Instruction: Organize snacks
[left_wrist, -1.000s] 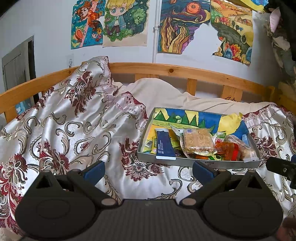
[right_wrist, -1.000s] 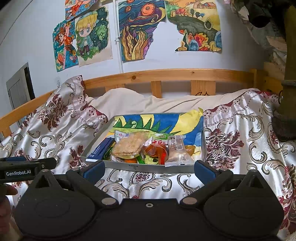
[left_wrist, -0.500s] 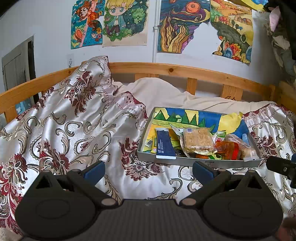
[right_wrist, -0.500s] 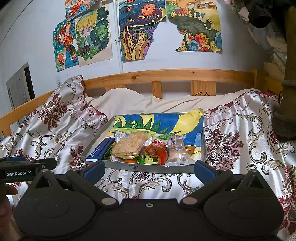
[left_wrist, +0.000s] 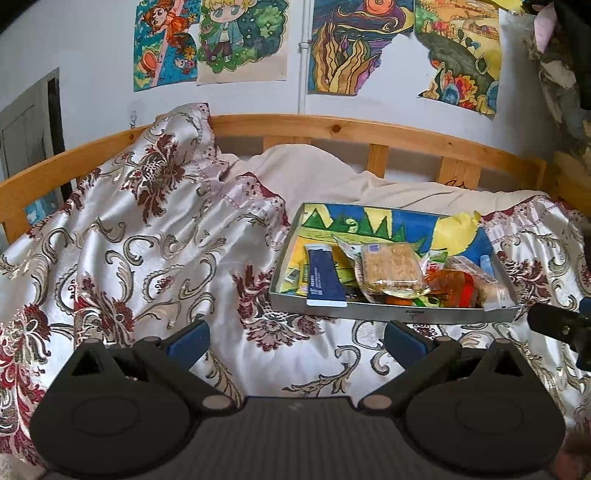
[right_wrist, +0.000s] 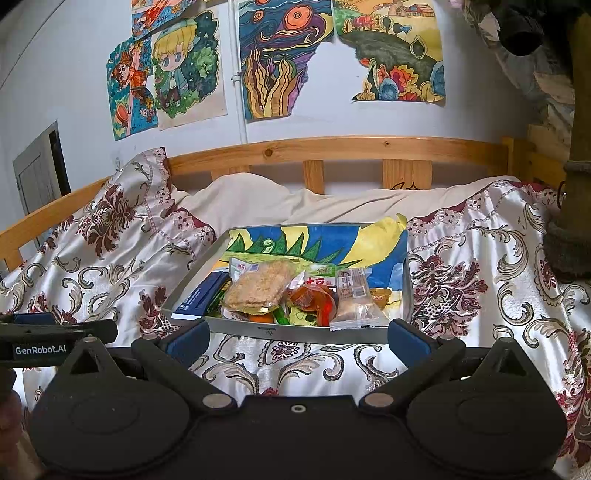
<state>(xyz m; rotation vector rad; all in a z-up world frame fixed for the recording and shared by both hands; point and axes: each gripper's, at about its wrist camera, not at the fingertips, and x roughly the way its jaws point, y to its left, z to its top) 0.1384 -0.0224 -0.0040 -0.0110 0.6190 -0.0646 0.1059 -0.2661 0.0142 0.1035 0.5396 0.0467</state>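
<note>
The wrapped snacks (right_wrist: 291, 295) all lie heaped at the near end of the shallow grey tray (right_wrist: 407, 288) on the floral satin bedspread (left_wrist: 147, 258). Left gripper (left_wrist: 295, 338) and right gripper (right_wrist: 297, 336) hover near, fingers spread, empty. Gathered already or awaiting sorting: either fits.

Snacks (right_wrist: 258, 288) in tray (right_wrist: 295, 332), tray on bedspread (right_wrist: 110, 266).

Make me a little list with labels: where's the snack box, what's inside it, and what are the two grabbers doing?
place: bed with flowery blanket
box: grey tray on the blanket
top snack: crispy rice cake pack
left edge: dark blue packet
right side: clear bread packet
left gripper: open, empty, short of the tray
right gripper: open, empty, facing the tray
</note>
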